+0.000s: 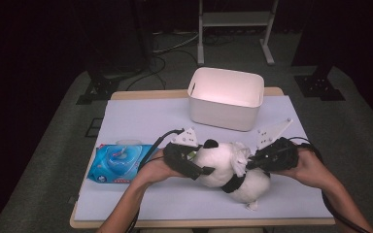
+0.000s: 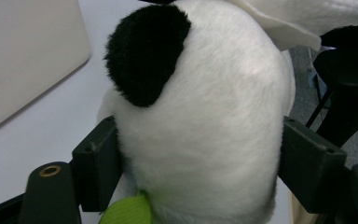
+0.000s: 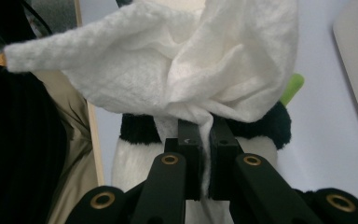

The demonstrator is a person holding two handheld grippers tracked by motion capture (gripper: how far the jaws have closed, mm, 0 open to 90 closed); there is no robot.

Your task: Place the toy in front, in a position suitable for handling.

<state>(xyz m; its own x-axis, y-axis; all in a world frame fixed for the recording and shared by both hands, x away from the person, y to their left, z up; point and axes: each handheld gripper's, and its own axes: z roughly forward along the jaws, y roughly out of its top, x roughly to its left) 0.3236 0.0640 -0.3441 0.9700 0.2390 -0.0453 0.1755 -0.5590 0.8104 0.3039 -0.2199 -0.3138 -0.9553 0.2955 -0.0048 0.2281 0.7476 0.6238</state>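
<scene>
One panda plush [image 1: 226,167] lay near-centre on the table [image 1: 141,121], long axis left-right, head pointing left. Left gripper [image 1: 196,165] jaws straddled its head, pads against the fur. Right gripper [image 1: 248,164] was clamped on one white wipe [image 3: 177,65]. One wipes pack [image 1: 116,162] left; one white bin [image 1: 226,97] far.

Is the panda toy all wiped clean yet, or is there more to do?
Not finished yet. Done: a white wipe is out and pinched in the right gripper, with the wipes pack lying beside. In hand: the left gripper holds the toy panda by its head while the wipe rests on it. Left: the wiping, and maybe the white bin afterwards.
</scene>
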